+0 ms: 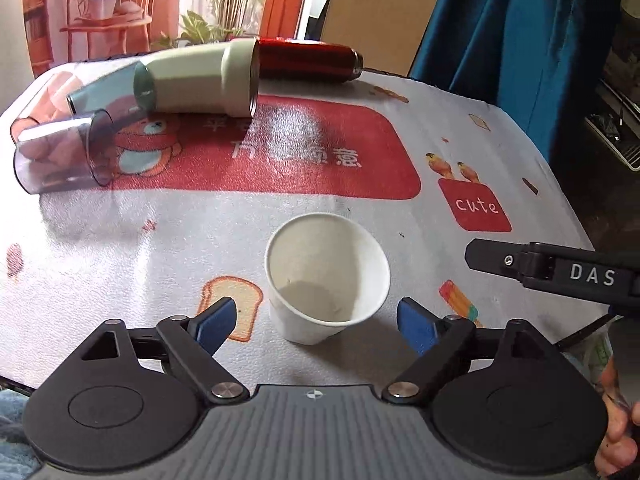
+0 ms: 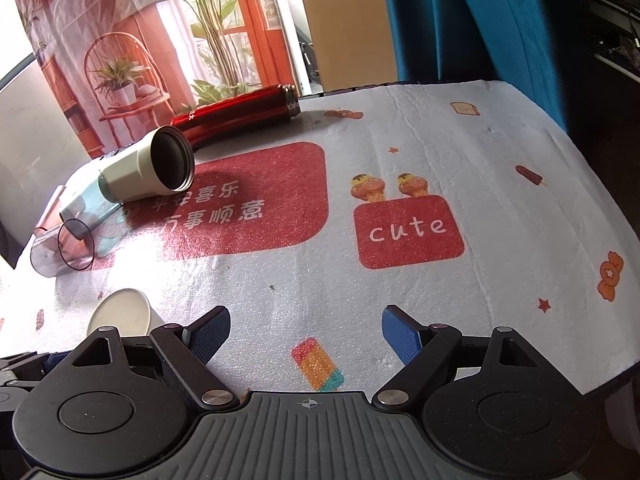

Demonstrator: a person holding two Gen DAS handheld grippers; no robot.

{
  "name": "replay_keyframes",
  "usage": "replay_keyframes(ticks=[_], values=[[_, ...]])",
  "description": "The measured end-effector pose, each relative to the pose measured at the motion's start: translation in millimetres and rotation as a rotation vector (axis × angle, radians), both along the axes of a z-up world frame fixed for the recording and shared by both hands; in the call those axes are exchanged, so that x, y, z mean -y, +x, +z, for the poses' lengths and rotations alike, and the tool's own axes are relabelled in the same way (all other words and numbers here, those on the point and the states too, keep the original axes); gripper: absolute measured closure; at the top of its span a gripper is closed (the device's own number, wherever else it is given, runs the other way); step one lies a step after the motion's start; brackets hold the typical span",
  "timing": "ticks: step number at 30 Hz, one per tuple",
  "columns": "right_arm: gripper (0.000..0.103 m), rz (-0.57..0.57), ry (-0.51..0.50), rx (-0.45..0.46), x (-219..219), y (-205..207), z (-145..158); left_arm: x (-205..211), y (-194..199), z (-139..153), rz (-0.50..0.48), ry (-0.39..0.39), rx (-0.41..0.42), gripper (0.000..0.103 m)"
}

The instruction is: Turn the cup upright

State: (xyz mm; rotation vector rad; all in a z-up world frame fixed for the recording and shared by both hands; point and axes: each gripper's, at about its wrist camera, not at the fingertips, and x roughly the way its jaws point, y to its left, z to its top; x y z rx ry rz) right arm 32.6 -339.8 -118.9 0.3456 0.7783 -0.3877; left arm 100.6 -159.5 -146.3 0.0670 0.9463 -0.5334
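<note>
1. Left wrist view: left gripper (image 1: 316, 326) is spread wide with nothing in it. The white paper cup (image 1: 326, 278) stands mouth-up between its blue pads (not touching either). The cream tumbler (image 1: 200, 78), red bottle (image 1: 308, 60) and clear cup (image 1: 60, 156) lie tipped over around 11 o'clock.
2. Right wrist view: right gripper (image 2: 306, 334) is also wide open and empty over the tablecloth (image 2: 440, 152); the paper cup (image 2: 124, 314) peeks in at 9 o'clock.

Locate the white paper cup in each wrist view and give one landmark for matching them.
Left wrist: white paper cup, lower centre, upright, between the open left gripper fingers.
Right wrist: lower left, partly hidden behind the right gripper.
Shared landmark: red "cute" patch on the tablecloth.
</note>
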Motion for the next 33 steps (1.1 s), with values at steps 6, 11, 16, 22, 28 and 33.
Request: replay_keyframes(ticks=[6,11,16,22,28,33], values=[[0.011,0.027,-0.009,-0.005,-17.2,-0.7,8.1,-16.2,-5.7,18.3,0.017,0.040,0.011,0.006],[0.000,0.048,-0.044,-0.010,-35.8,-5.3,20.4,-33.2,-9.8,32.1,0.041,0.088,0.000,0.005],[0.000,0.068,-0.065,-0.031,-56.0,-14.8,31.0,-54.5,-18.4,45.6,0.081,0.156,0.001,0.001],[0.000,0.081,-0.097,-0.061,-83.3,-33.3,43.8,-81.7,-33.3,62.0,0.118,0.195,-0.003,0.000],[0.000,0.086,-0.128,-0.064,-104.7,-53.1,58.1,-106.1,-52.8,78.2,0.126,0.230,0.028,0.000],[0.000,0.067,-0.124,-0.044,-114.0,-64.1,66.3,-123.0,-67.6,92.2,0.150,0.246,0.080,0.000]])
